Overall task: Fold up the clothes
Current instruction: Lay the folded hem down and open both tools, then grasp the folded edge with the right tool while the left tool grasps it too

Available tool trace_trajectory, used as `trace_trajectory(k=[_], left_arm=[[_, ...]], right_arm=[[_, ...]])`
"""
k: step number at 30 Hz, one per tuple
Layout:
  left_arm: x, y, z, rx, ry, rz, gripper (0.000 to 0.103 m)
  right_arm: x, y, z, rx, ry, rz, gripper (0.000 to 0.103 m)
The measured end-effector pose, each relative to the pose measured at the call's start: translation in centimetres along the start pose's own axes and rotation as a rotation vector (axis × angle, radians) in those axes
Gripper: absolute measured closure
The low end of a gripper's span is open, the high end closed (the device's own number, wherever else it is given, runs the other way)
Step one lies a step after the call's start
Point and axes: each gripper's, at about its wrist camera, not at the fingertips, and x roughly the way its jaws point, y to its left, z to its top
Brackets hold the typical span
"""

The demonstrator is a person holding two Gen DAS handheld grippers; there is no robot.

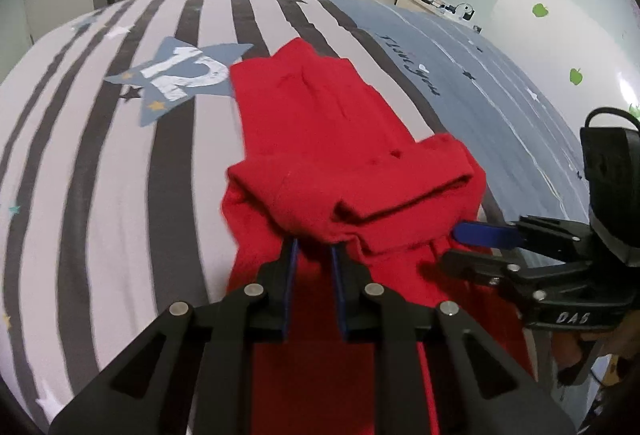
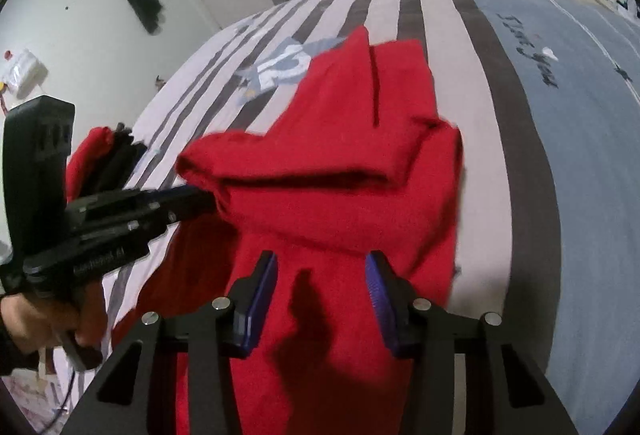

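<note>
At six o'clock on striped bed [image 1: 100, 155]: red garment [image 1: 320, 123], fold liable to slump; left gripper [image 1: 313, 251] clamped on hem, right gripper [image 2: 321, 267] apart, empty.

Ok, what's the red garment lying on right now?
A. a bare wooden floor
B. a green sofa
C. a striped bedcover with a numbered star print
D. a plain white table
C: the red garment lies on the striped bedcover, next to its blue star printed with a number.

Left claw [image 1: 313, 249] pinched, right claw [image 2: 322, 263] parted
</note>
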Motion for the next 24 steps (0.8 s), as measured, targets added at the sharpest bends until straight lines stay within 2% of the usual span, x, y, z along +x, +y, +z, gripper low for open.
trace_trajectory(k=[2,5,8,10,11,13,14,15,16,19,22,24], left_arm=[[0.9,0.2,1.5,0.004,-0.021,0.016,0.089],[1.4,1.1,5.7,-0.003,-0.097,0.049,0.089],[1.4,2.6,9.8,-0.079,-0.174,0.068,0.089],[1.5,3.4,10.8,-0.104,-0.177,0.067,0.087],[1.6,3.6,10.7,-0.101,-0.163,0.073,0.085],[1.8,3.7,9.5,-0.070,-0.134,0.074,0.068],[2.0,3.8,8.7,-0.052,-0.118,0.072,0.063],[2.2,3.9,7.9,-0.033,-0.102,0.070,0.053],[2.5,4.1,7.2,-0.022,-0.084,0.063,0.048],[3.9,4.7,5.8,-0.012,-0.035,0.042,0.048],[5.1,4.6,5.8,-0.031,-0.021,-0.005,0.047],[5.8,4.5,6.1,-0.047,-0.018,-0.033,0.047]], right_arm=[[0.9,-0.3,1.6,-0.001,-0.013,-0.013,0.061],[1.6,-1.2,5.8,0.006,-0.067,-0.042,0.061],[1.2,-3.3,11.0,0.090,-0.146,-0.035,0.061],[0.5,-4.3,13.4,0.121,-0.175,-0.040,0.061],[0.1,-4.4,13.7,0.118,-0.183,-0.036,0.061],[-0.8,-4.6,13.2,0.089,-0.192,-0.051,0.061],[-1.1,-4.8,12.5,0.072,-0.186,-0.057,0.059],[-0.8,-5.2,11.6,0.064,-0.167,-0.066,0.057],[-0.6,-5.5,10.6,0.057,-0.147,-0.075,0.053],[0.6,-6.9,8.0,0.044,-0.080,-0.109,0.052],[2.2,-8.4,6.7,0.071,-0.039,-0.107,0.052],[2.5,-8.9,6.9,0.096,-0.053,-0.079,0.052]])
